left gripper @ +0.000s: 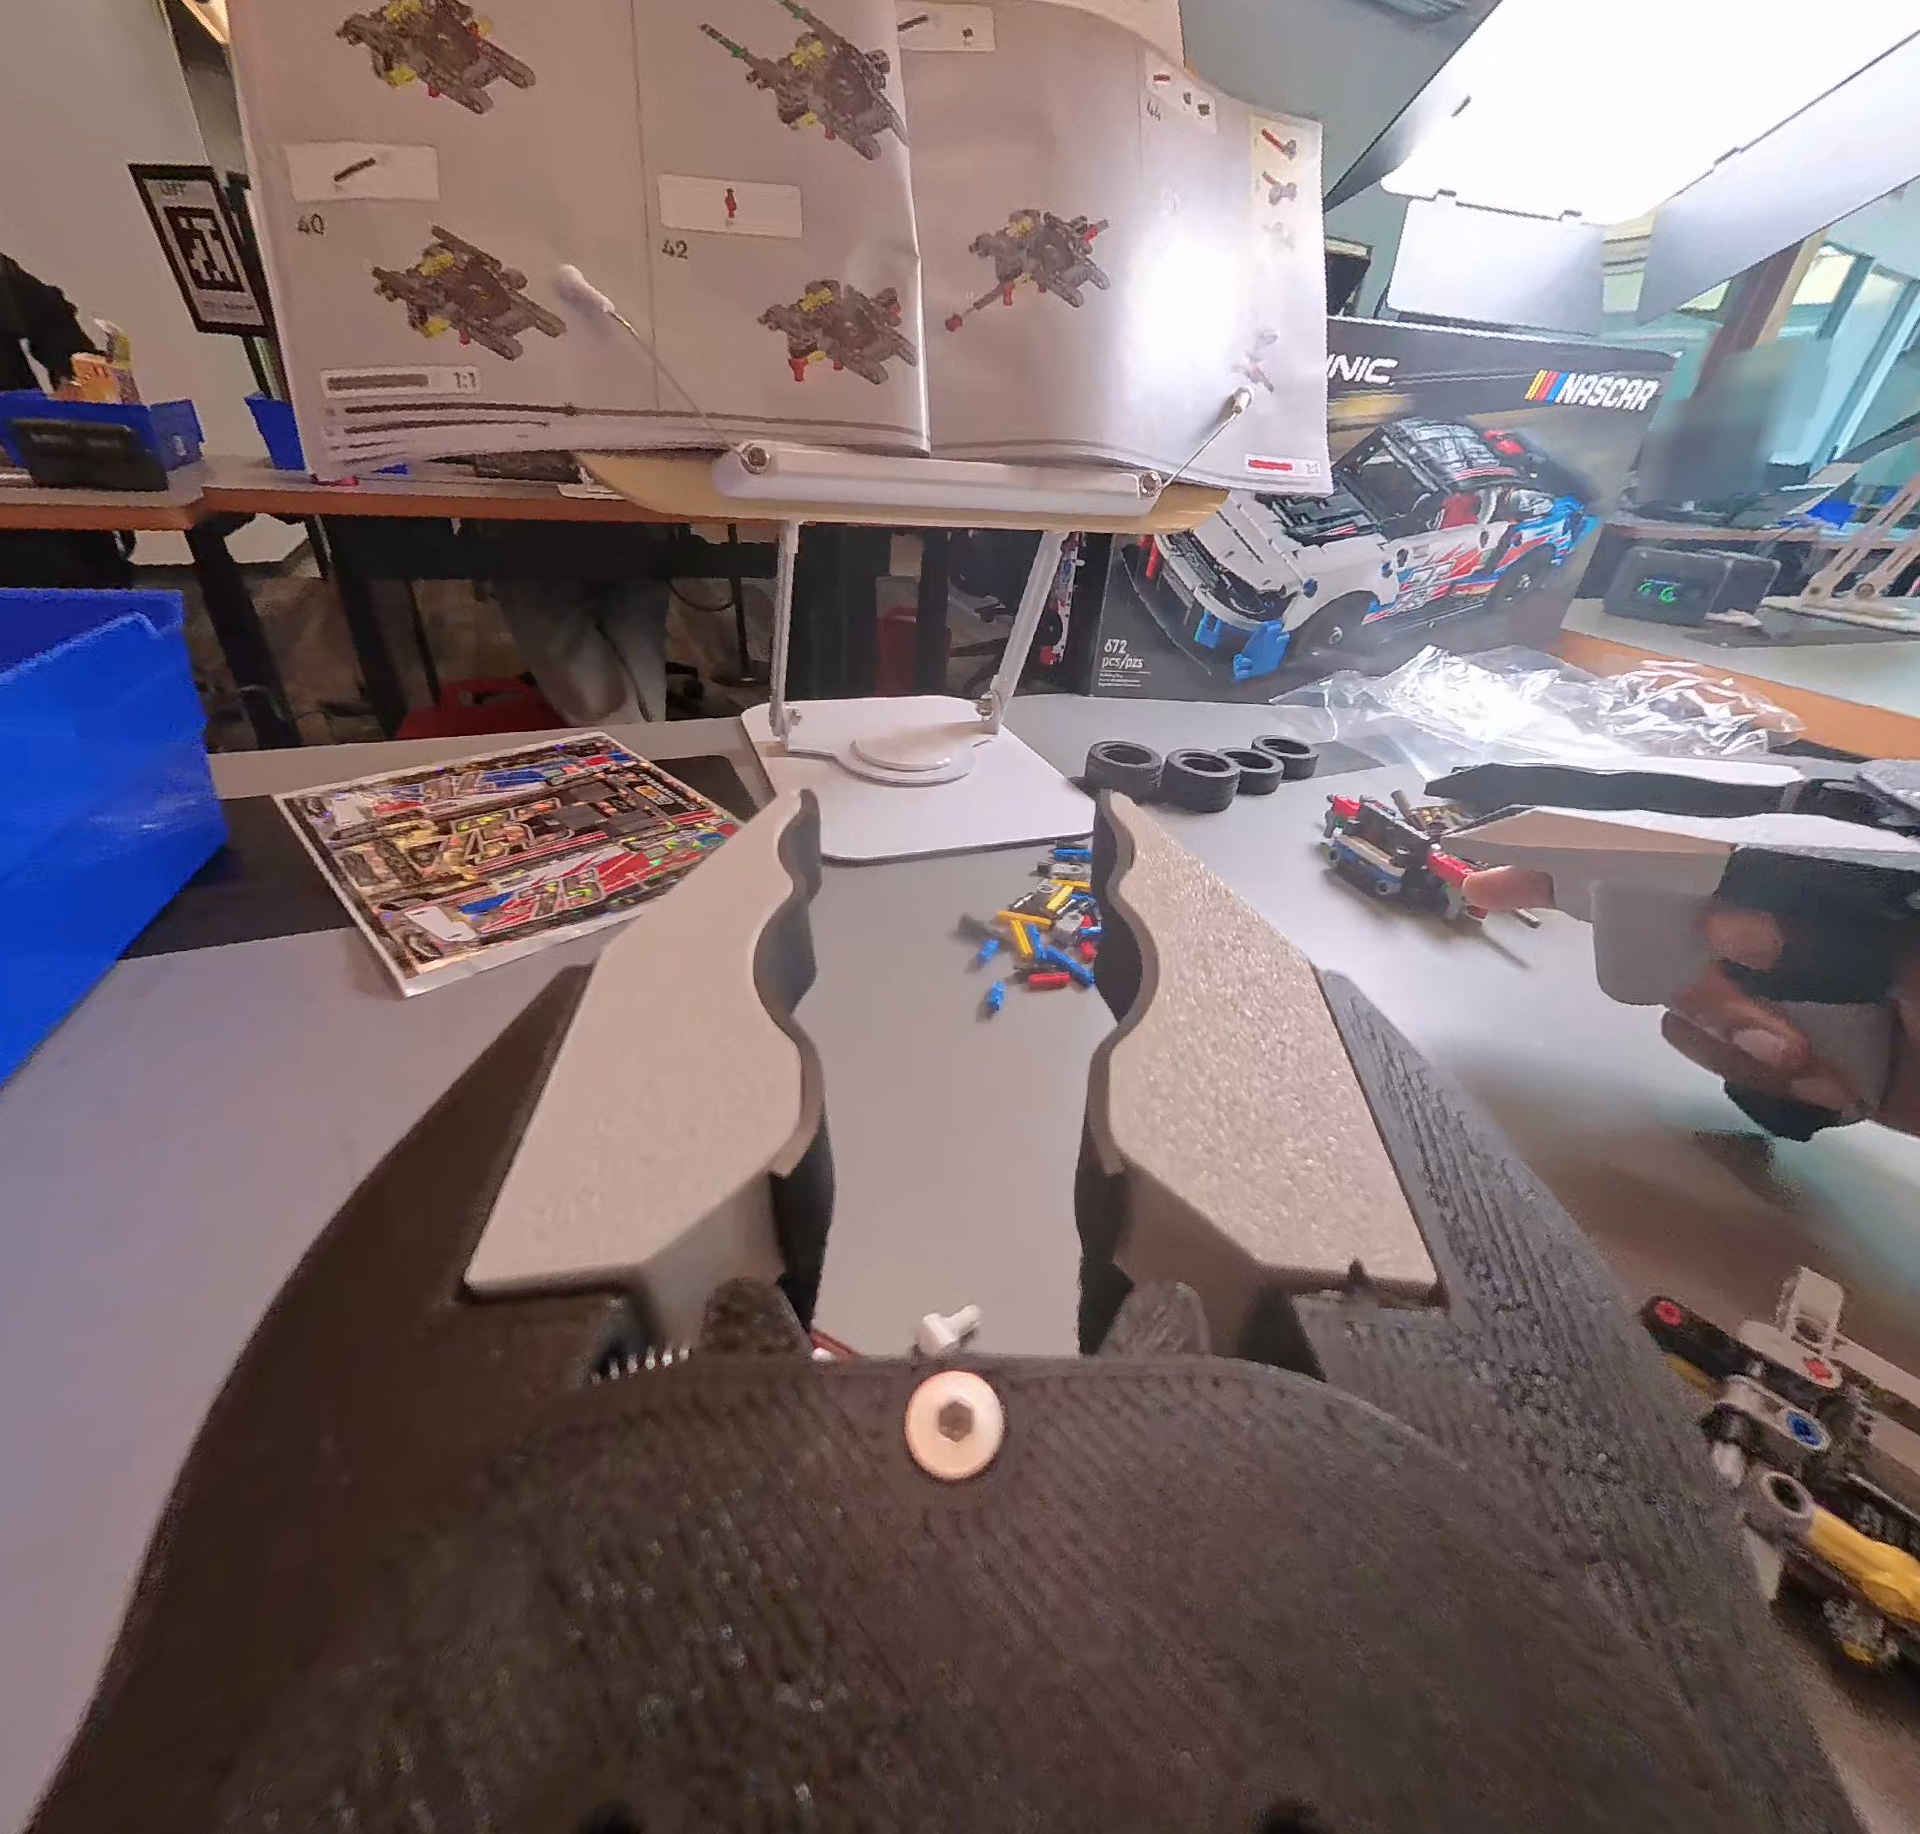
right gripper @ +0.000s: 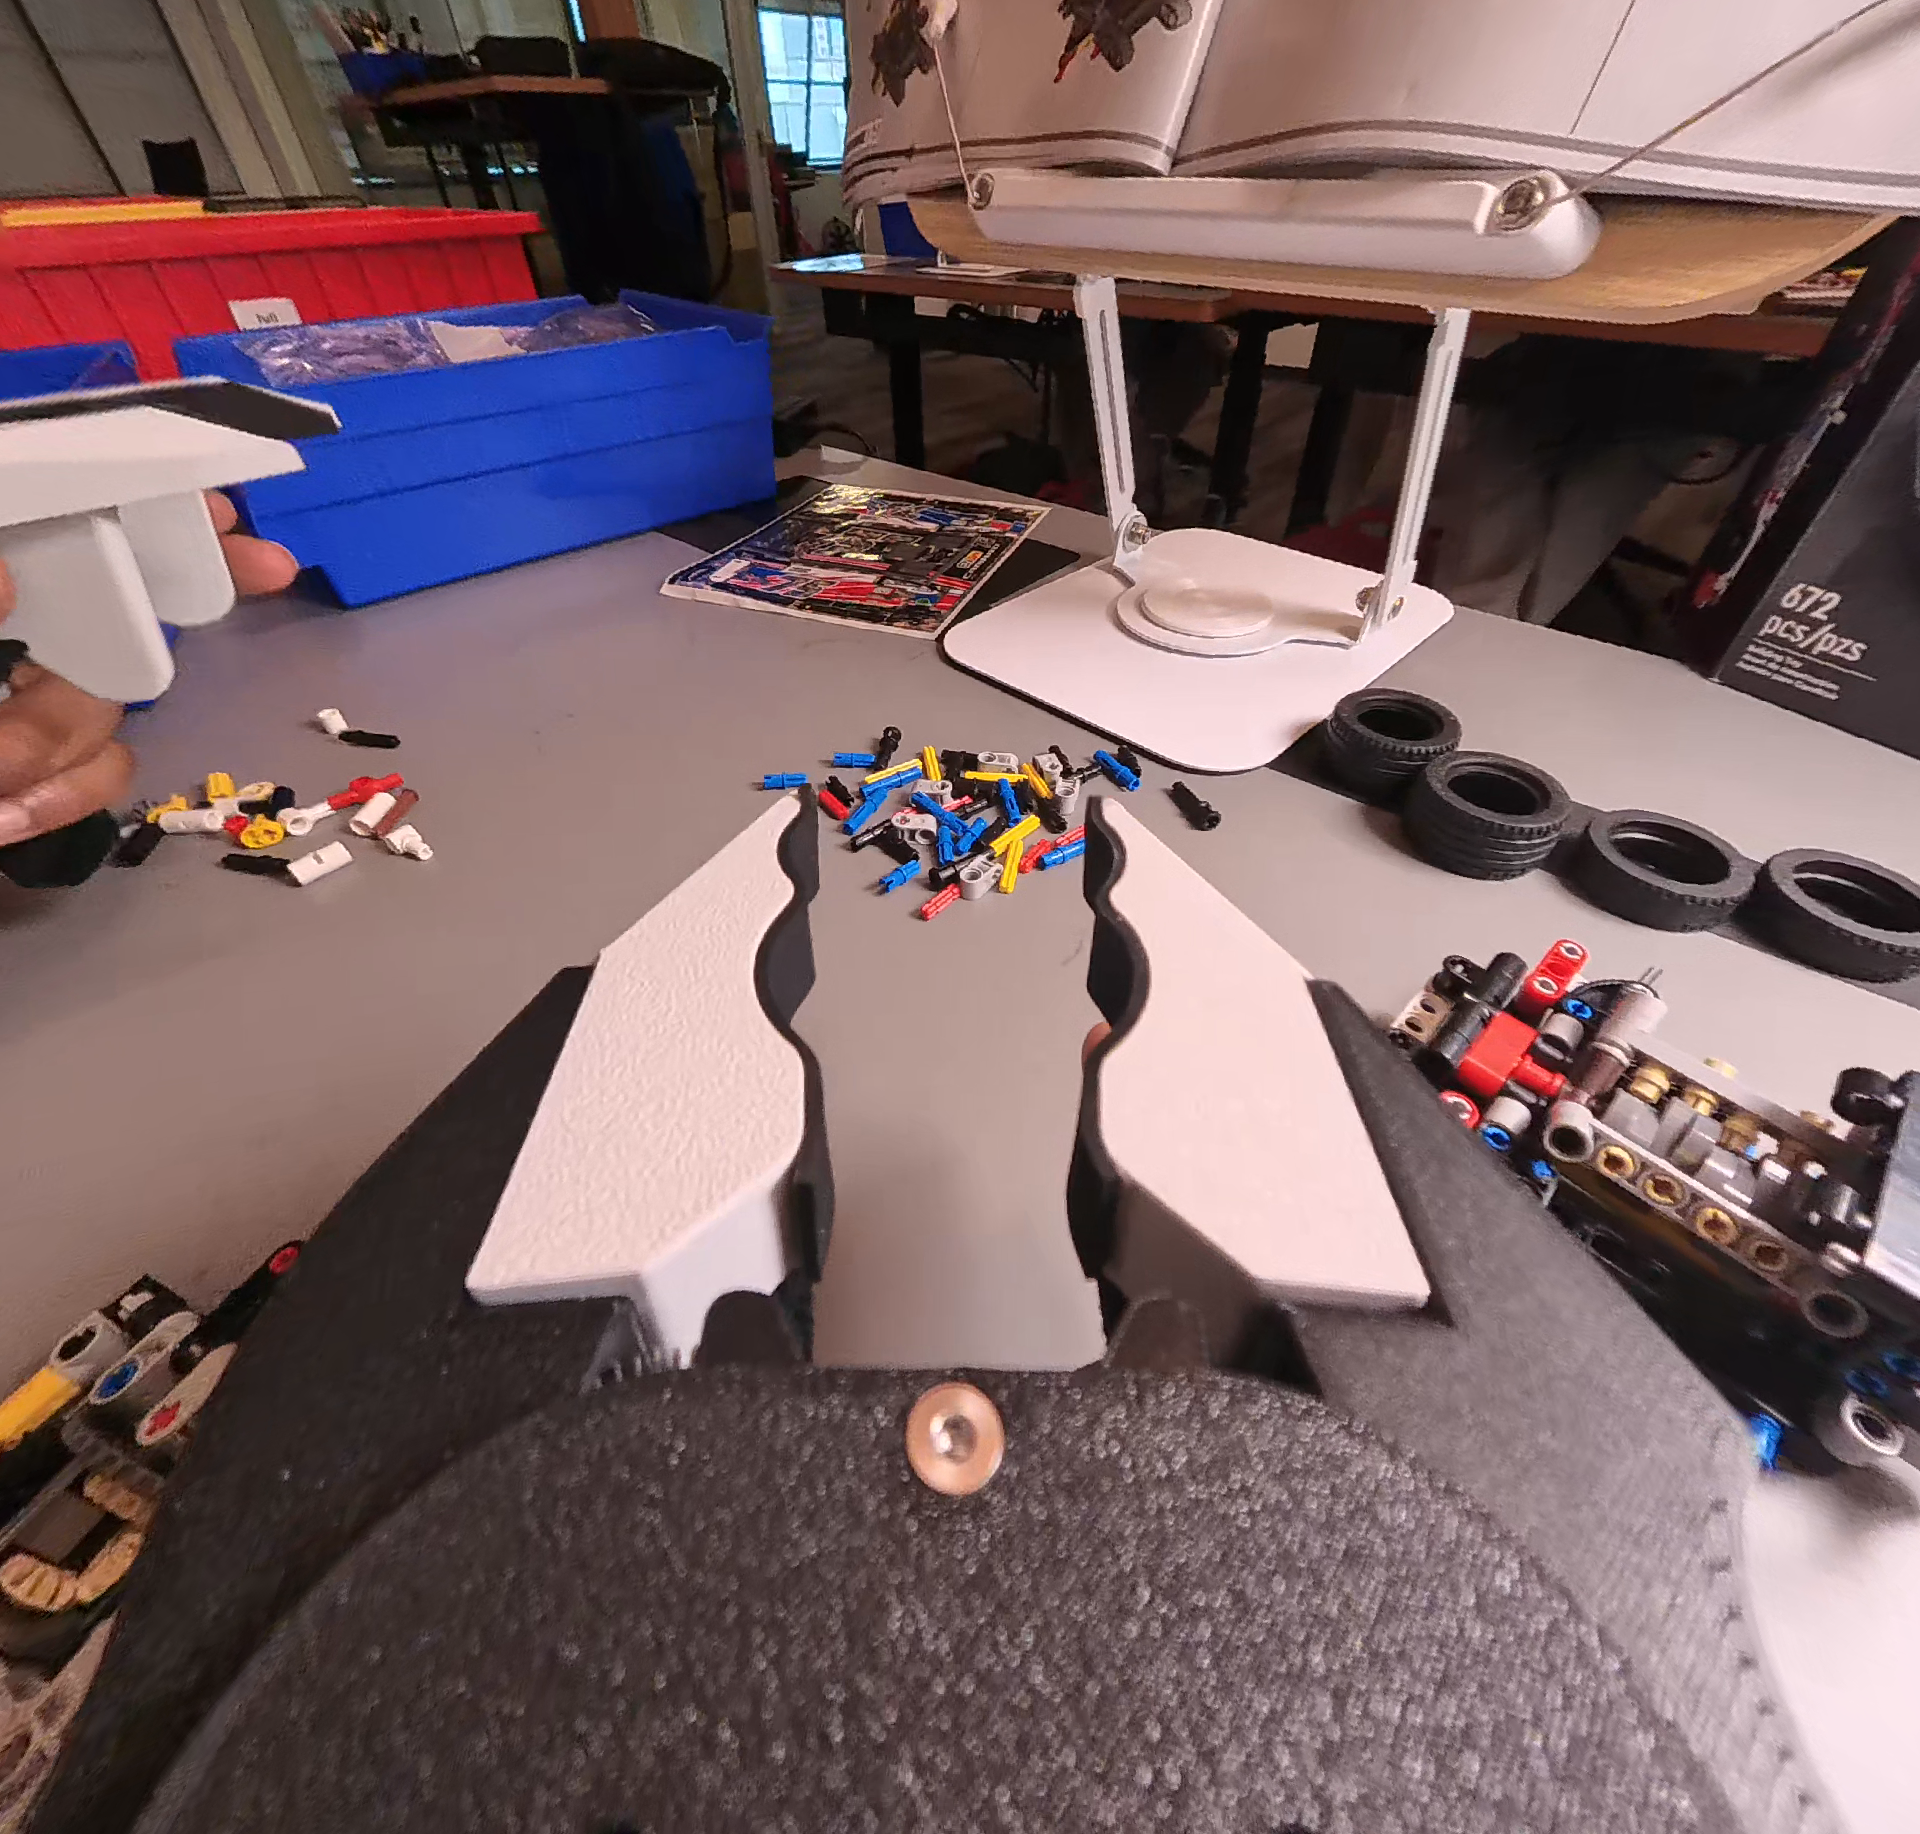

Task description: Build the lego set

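Left wrist view: the left gripper [left gripper: 951,828] is held wide open w/ nothing between the jaws, above bare grey table [left gripper: 312,1109]. The pin pile [left gripper: 1044,927] is seen just ahead and slightly right of the tips, partly covered by the right finger. The chassis [left gripper: 1392,854] lies well to the right; the right gripper [left gripper: 1455,834] is seen side-on w/ its tips over it, so that arm is judged nearer the chassis. Whether it touches cannot be told. A second sub-assembly [left gripper: 1808,1472] is cut off at the lower right edge. The manual [left gripper: 727,184] is propped on a stand [left gripper: 925,776] straight ahead; a sticker sheet [left gripper: 499,849] lies to the left, tyres [left gripper: 1200,771] to the right. One white pin [left gripper: 951,1329] is seen near the gripper's base.

Right wrist view: the right gripper [right gripper: 951,818] is also spread wide and holds nothing. The pin pile [right gripper: 961,813] is directly ahead, starting at the fingertips, w/ pins pointing every way, so no one long axis is given. It is judged the nearer arm for a pick there. The chassis [right gripper: 1662,1150] lies close on the right, its long axis running away to the right, partly hidden by the gripper body. A second small pile [right gripper: 281,818] lies left, near the left gripper [right gripper: 312,434], only part of which is in frame. Which pin is wanted cannot be made out.
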### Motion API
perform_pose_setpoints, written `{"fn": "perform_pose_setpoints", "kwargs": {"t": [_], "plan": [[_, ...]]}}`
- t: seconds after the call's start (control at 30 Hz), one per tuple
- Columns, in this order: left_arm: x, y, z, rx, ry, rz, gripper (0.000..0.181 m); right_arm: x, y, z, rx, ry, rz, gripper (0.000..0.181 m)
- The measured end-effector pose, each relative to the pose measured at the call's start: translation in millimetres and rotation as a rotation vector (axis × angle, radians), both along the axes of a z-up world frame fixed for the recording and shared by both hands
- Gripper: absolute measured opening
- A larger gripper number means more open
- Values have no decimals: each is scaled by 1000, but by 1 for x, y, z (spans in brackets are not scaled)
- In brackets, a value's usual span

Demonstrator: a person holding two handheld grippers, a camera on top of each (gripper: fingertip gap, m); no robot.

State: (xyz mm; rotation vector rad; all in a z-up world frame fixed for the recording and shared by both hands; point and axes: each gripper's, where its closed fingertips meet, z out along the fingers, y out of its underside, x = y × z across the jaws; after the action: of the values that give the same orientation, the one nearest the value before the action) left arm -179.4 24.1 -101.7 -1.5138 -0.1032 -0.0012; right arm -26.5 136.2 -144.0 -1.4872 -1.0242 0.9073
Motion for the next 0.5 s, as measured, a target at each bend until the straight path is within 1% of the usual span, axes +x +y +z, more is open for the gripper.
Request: {"fn": "perform_pose_setpoints", "kwargs": {"t": [0.1, 0.17, 0.23, 0.3, 0.37, 0.43, 0.5], "plan": [[-9, -6, 6, -4, 67, 42, 47, 2, -2, -2, 35, -25, 6, 50], [-20, -15, 20, 1, 96, 61, 41, 6, -2, -4, 29, -29, 5, 50], [-35, -28, 35, -30, 91, 73, 38, 11, -1, -2, 12, -14, -3, 50], [-57, -52, 58, -31, 104, 104, 36, 14, 1, -2, 2, -4, -10, 49], [-85, -80, 71, -103, 133, 144, 33, 18, 1, -1, 1, -3, -15, 49], [-120, -116, 71, -254, 159, 180, 35, 21, 1, -2, 2, -4, -18, 49], [-159, -157, 65, -422, 156, 215, 36, 24, 0, -2, -2, -3, -13, 49]]}}
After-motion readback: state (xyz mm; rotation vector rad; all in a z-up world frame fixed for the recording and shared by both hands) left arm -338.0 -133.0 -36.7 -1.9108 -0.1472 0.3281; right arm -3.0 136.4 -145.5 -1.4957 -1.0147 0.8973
